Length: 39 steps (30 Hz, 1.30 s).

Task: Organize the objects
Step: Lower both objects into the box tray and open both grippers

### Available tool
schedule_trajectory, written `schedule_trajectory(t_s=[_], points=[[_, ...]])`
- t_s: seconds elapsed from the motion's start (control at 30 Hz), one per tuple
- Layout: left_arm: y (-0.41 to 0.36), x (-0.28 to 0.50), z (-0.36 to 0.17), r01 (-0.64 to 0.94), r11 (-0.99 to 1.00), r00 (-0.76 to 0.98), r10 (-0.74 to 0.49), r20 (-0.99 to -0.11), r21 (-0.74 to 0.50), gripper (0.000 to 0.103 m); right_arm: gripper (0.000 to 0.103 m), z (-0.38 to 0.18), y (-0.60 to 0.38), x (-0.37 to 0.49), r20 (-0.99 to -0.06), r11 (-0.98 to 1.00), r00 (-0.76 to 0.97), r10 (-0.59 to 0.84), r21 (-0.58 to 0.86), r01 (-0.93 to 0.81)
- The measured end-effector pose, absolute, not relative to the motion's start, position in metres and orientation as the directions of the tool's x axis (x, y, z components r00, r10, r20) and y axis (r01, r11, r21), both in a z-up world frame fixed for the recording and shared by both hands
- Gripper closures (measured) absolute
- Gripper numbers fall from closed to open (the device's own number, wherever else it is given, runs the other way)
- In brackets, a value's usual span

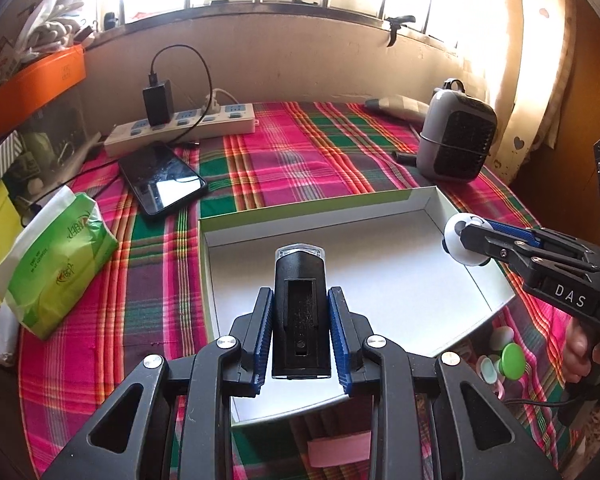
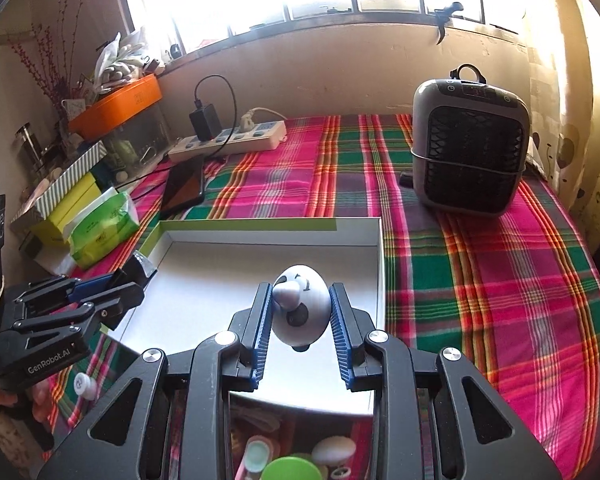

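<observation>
Left wrist view: left gripper [image 1: 301, 330] clamps a black device [image 1: 300, 312] above the white box [image 1: 428, 202], prob. to drop it in.

Right wrist view: right gripper [image 2: 300, 330] grips a white toy [image 2: 302, 306] (face-painted) over the same box, w/ box interior bare.

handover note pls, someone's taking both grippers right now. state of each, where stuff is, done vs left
Left gripper: shut on a black bike-light-like device, held above the white box.
Right gripper: shut on a white egg-shaped toy with a face, also over the box, towards its right side.
Box: open on the plaid cloth, nothing visible inside yet.
Done: both items picked up and brought over the box.
Left: set both down in the box, then likely fetch the small caps and toys lying on the cloth at the near edge, by the right hand.
</observation>
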<state>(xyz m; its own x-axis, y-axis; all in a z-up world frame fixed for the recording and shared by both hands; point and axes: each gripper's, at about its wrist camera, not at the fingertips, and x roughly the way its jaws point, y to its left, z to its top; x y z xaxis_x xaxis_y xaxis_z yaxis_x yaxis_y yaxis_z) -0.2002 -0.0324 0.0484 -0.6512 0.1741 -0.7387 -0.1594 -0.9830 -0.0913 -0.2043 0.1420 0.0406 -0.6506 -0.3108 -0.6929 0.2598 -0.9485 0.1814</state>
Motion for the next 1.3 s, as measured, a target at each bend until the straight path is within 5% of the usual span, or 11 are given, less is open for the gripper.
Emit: schedule_trajectory(t_s=[1.3], points=[[-0.026,-0.253,0.014,-0.136,-0.99,-0.575,0.101,-0.812,-0.026,0.078,0.073,0.014,0.14,-0.266,-0.75,-0.946,-0.583,-0.314,0.198,0.255]])
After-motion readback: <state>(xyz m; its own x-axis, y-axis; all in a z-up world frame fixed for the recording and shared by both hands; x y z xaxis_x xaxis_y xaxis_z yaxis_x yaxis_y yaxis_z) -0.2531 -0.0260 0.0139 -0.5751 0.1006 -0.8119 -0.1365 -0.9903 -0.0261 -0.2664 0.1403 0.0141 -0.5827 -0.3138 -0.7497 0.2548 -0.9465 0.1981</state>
